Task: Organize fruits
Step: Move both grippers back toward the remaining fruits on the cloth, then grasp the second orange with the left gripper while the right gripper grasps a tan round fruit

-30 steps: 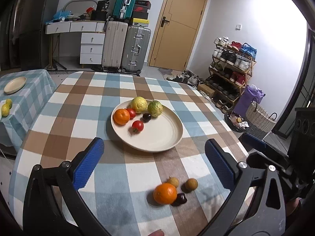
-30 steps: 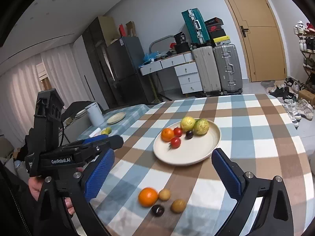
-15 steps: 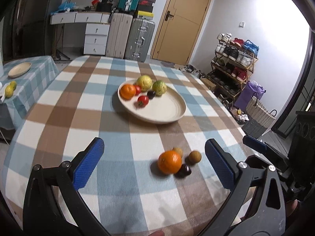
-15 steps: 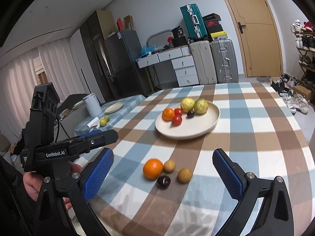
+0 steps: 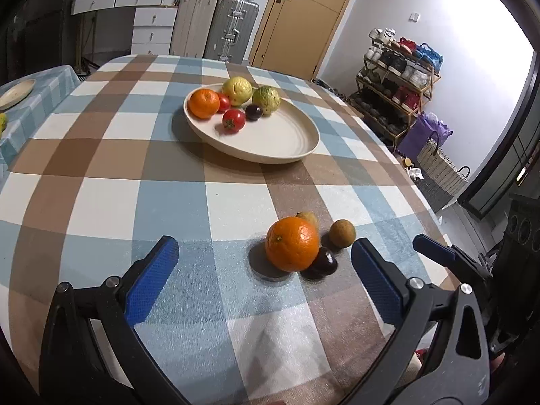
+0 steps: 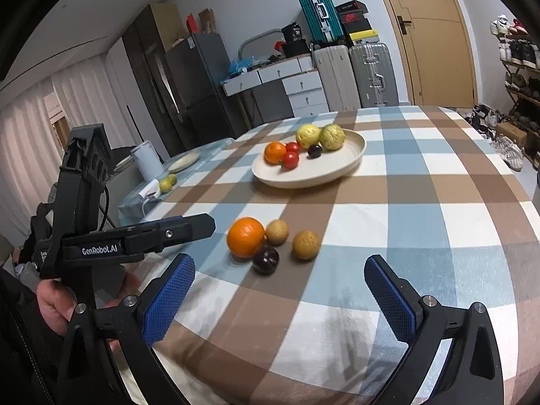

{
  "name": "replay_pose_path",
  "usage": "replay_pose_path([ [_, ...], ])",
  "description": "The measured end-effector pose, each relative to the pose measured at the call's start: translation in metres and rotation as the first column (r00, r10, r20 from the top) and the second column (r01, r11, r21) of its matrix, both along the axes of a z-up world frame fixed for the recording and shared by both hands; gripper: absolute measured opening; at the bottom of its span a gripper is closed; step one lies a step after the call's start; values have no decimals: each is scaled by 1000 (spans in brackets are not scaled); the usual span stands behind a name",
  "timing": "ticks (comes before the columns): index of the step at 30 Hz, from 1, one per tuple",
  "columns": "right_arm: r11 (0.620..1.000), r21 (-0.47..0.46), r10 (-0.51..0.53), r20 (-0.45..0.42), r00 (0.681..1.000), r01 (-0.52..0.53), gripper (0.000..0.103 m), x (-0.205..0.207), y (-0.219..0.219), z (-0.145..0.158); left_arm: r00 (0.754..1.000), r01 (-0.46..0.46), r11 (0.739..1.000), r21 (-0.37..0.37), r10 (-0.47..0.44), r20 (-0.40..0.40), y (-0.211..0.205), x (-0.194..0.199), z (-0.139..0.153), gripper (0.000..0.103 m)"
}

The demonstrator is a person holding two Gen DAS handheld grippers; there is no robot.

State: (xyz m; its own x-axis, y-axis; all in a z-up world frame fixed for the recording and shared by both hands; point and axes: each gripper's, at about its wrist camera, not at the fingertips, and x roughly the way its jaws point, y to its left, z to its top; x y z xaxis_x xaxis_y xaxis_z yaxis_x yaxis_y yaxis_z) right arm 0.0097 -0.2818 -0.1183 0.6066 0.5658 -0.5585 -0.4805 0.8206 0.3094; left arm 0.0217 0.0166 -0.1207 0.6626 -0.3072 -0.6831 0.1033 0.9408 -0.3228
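Both grippers have dropped lower and closer over the past second, so the loose orange (image 5: 292, 243) now looms between the spread fingers of the left gripper (image 5: 265, 268), near the front edge of the checked table (image 5: 101, 155). A dark plum (image 5: 323, 261) touches the orange at its near side, one small brown fruit (image 6: 276, 232) sits just behind it and another brown fruit (image 5: 342, 233) lies just beside, toward the right. Farther back, well apart from this cluster, the cream plate (image 5: 270, 141) already carries a second orange (image 5: 204, 103), two tomatoes, a dark plum and two yellow-green fruits. The right gripper (image 6: 280, 293), fingers also wide apart and empty, hangs before the same four pieces. The step in hand appears to be the approach for a first pick; next, one pair of fingers would need to settle around the orange without nudging the plum, then close.
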Motion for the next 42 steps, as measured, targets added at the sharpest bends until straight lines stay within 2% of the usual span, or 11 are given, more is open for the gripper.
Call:
replay_pose_path([
  [5,1000,12,-14,-25,1000,15,102,7,-4,-8,999,40,998,-38,-41,-27,0,17,-10,99],
  [8,1000,19,-17,-38,999,18,102,13,-6,-11,997,62,996,-65,-65,-39,0,26,-13,91],
  [11,999,24,-20,-45,999,21,102,19,-7,-13,995,84,993,-85,-88,-44,-1,34,-17,80],
  [13,999,32,-24,-50,998,25,102,22,-9,-13,993,104,989,-102,-109,-49,-1,38,-19,68],
  [17,999,44,-29,-59,998,31,102,27,-10,-15,987,134,981,-138,-144,-68,-3,45,-23,55],
  [18,998,46,-29,-63,998,32,102,29,-10,-15,986,138,979,-149,-150,-72,-2,47,-24,43],
  [19,998,47,-29,-66,997,32,102,30,-10,-16,984,148,975,-165,-162,-72,-2,46,-25,36],
  [23,998,50,-28,-71,997,32,102,32,-10,-16,982,171,974,-150,-181,-59,-7,42,-22,36],
  [25,998,50,-25,-66,997,28,102,32,-9,-15,982,164,973,-164,-176,-63,-5,42,-23,36],
  [33,999,44,-27,-66,997,30,102,34,-6,-14,987,157,978,-134,-160,-9,1,30,-9,36],
  [42,999,24,-26,-87,996,29,102,39,3,-16,991,137,981,-135,-135,22,19,17,0,36],
])
